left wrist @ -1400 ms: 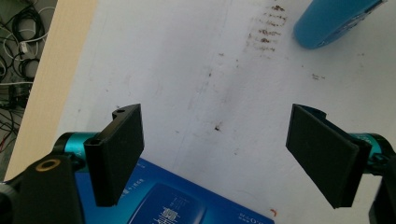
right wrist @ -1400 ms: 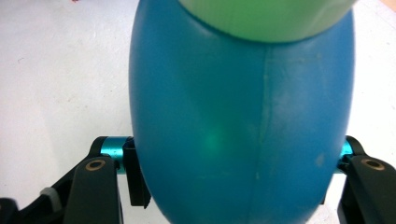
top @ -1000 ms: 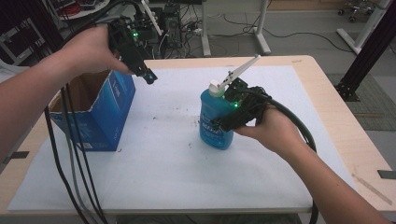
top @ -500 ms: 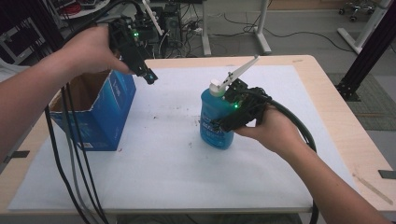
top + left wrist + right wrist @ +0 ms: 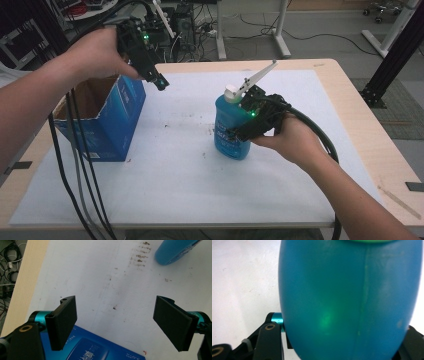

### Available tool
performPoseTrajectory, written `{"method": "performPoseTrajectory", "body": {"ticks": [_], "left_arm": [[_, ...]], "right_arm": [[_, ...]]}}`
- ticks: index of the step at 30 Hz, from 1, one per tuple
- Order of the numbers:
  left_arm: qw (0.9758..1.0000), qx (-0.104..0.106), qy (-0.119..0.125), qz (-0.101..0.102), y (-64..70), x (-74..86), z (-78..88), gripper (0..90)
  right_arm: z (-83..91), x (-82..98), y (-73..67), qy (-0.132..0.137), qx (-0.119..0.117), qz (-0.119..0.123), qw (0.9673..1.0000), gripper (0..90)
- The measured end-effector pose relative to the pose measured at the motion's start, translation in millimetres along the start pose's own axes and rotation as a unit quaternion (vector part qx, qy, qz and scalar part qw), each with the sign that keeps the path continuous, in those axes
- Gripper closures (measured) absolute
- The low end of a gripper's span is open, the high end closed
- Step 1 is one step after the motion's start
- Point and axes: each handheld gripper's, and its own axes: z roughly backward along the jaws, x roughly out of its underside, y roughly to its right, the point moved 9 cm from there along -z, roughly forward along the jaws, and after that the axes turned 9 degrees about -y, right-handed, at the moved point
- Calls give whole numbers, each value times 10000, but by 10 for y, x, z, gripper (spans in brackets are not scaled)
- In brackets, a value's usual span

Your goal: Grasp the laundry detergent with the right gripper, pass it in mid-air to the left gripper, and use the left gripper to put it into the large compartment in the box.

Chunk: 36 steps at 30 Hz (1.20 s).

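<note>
I have my right gripper (image 5: 239, 134) closing on the blue bottle (image 5: 229, 127), which stands upright on the white mat (image 5: 190, 175) near the middle of the table; its jaws have just been narrowing, and in the right gripper view the bottle's body (image 5: 347, 297) sits squeezed between them, so I judge the grasp made. My left gripper (image 5: 117, 322) hangs wide and empty above the open blue box (image 5: 102, 120) (its carton edge shows below the jaws). Next I would lift the bottle clear, keeping it upright, and carry it toward that box.
</note>
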Motion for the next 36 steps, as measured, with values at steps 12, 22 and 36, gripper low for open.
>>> {"method": "performPoseTrajectory", "body": {"ticks": [12,22,36], "left_arm": [[10000,9,-42,-35,3,5,1,193],[10000,9,-27,-63,26,1,21,193],[9984,257,266,-429,210,-142,213,193]], "right_arm": [[4,17,3,164,-139,-92,9997,444],[14,24,0,242,-247,34,9994,457],[291,-73,50,445,-719,410,9956,465]]}}
